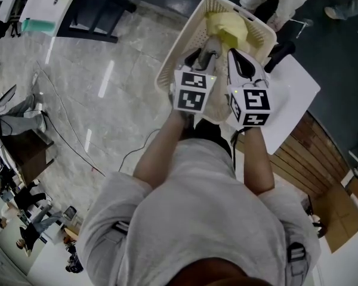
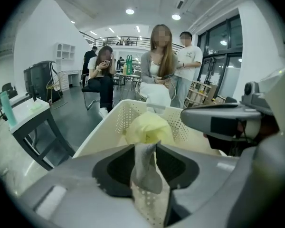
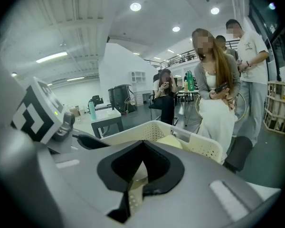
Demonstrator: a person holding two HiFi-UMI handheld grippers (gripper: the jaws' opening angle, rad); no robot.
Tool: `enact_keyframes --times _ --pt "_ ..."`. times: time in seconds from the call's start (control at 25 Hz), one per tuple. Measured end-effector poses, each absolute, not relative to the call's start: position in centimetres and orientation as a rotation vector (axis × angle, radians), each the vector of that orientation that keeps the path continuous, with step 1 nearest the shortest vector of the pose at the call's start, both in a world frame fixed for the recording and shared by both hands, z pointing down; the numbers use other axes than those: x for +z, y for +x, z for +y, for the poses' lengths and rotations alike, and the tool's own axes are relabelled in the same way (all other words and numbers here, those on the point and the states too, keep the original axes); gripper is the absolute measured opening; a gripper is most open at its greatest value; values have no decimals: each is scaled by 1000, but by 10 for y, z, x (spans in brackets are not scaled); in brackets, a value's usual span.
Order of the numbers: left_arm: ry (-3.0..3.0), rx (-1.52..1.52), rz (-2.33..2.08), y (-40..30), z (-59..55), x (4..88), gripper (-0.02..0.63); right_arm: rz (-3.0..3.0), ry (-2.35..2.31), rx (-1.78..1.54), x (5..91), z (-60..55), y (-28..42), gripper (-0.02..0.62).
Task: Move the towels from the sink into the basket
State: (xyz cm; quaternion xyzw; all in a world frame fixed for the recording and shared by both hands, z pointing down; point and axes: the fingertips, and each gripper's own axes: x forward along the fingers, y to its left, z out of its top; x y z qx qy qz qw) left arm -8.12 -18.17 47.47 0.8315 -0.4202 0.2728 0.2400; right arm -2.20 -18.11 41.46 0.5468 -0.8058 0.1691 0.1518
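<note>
Left tongs (image 1: 204, 57) spread over basket, grey towel (image 2: 147, 167) hanging upright in gap between them. Right tongs (image 1: 238, 61) pressed together, empty, just beside left. White perforated basket (image 1: 179, 46) holds yellow towel (image 1: 230, 28) bunched at far end; grey towel above basket floor. Sink not in view. Basket rests partly on white tabletop (image 1: 295, 94). Grey marble floor (image 1: 107, 100) at left, cable trailing across it. Beyond: people seated and standing, dark table with teal bottle (image 2: 6, 109).
</note>
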Motion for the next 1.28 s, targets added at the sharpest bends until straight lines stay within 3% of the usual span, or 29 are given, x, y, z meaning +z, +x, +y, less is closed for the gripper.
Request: enact_keyframes --times 0.52,0.56,0.64,1.28 --pt "2366 621 -1291 -100 -146 413 146 -2361 1592 381 374 -146 -25 6" --pt "2376 605 -1313 -101 -144 406 129 -2364 1593 370 371 -144 -25 6" --pt "2394 570 -1368 -104 -140 394 20 -2370 1600 350 365 -138 -23 6" --pt "2499 478 -1374 -66 -104 357 20 -2426 1690 198 321 -98 0 5"
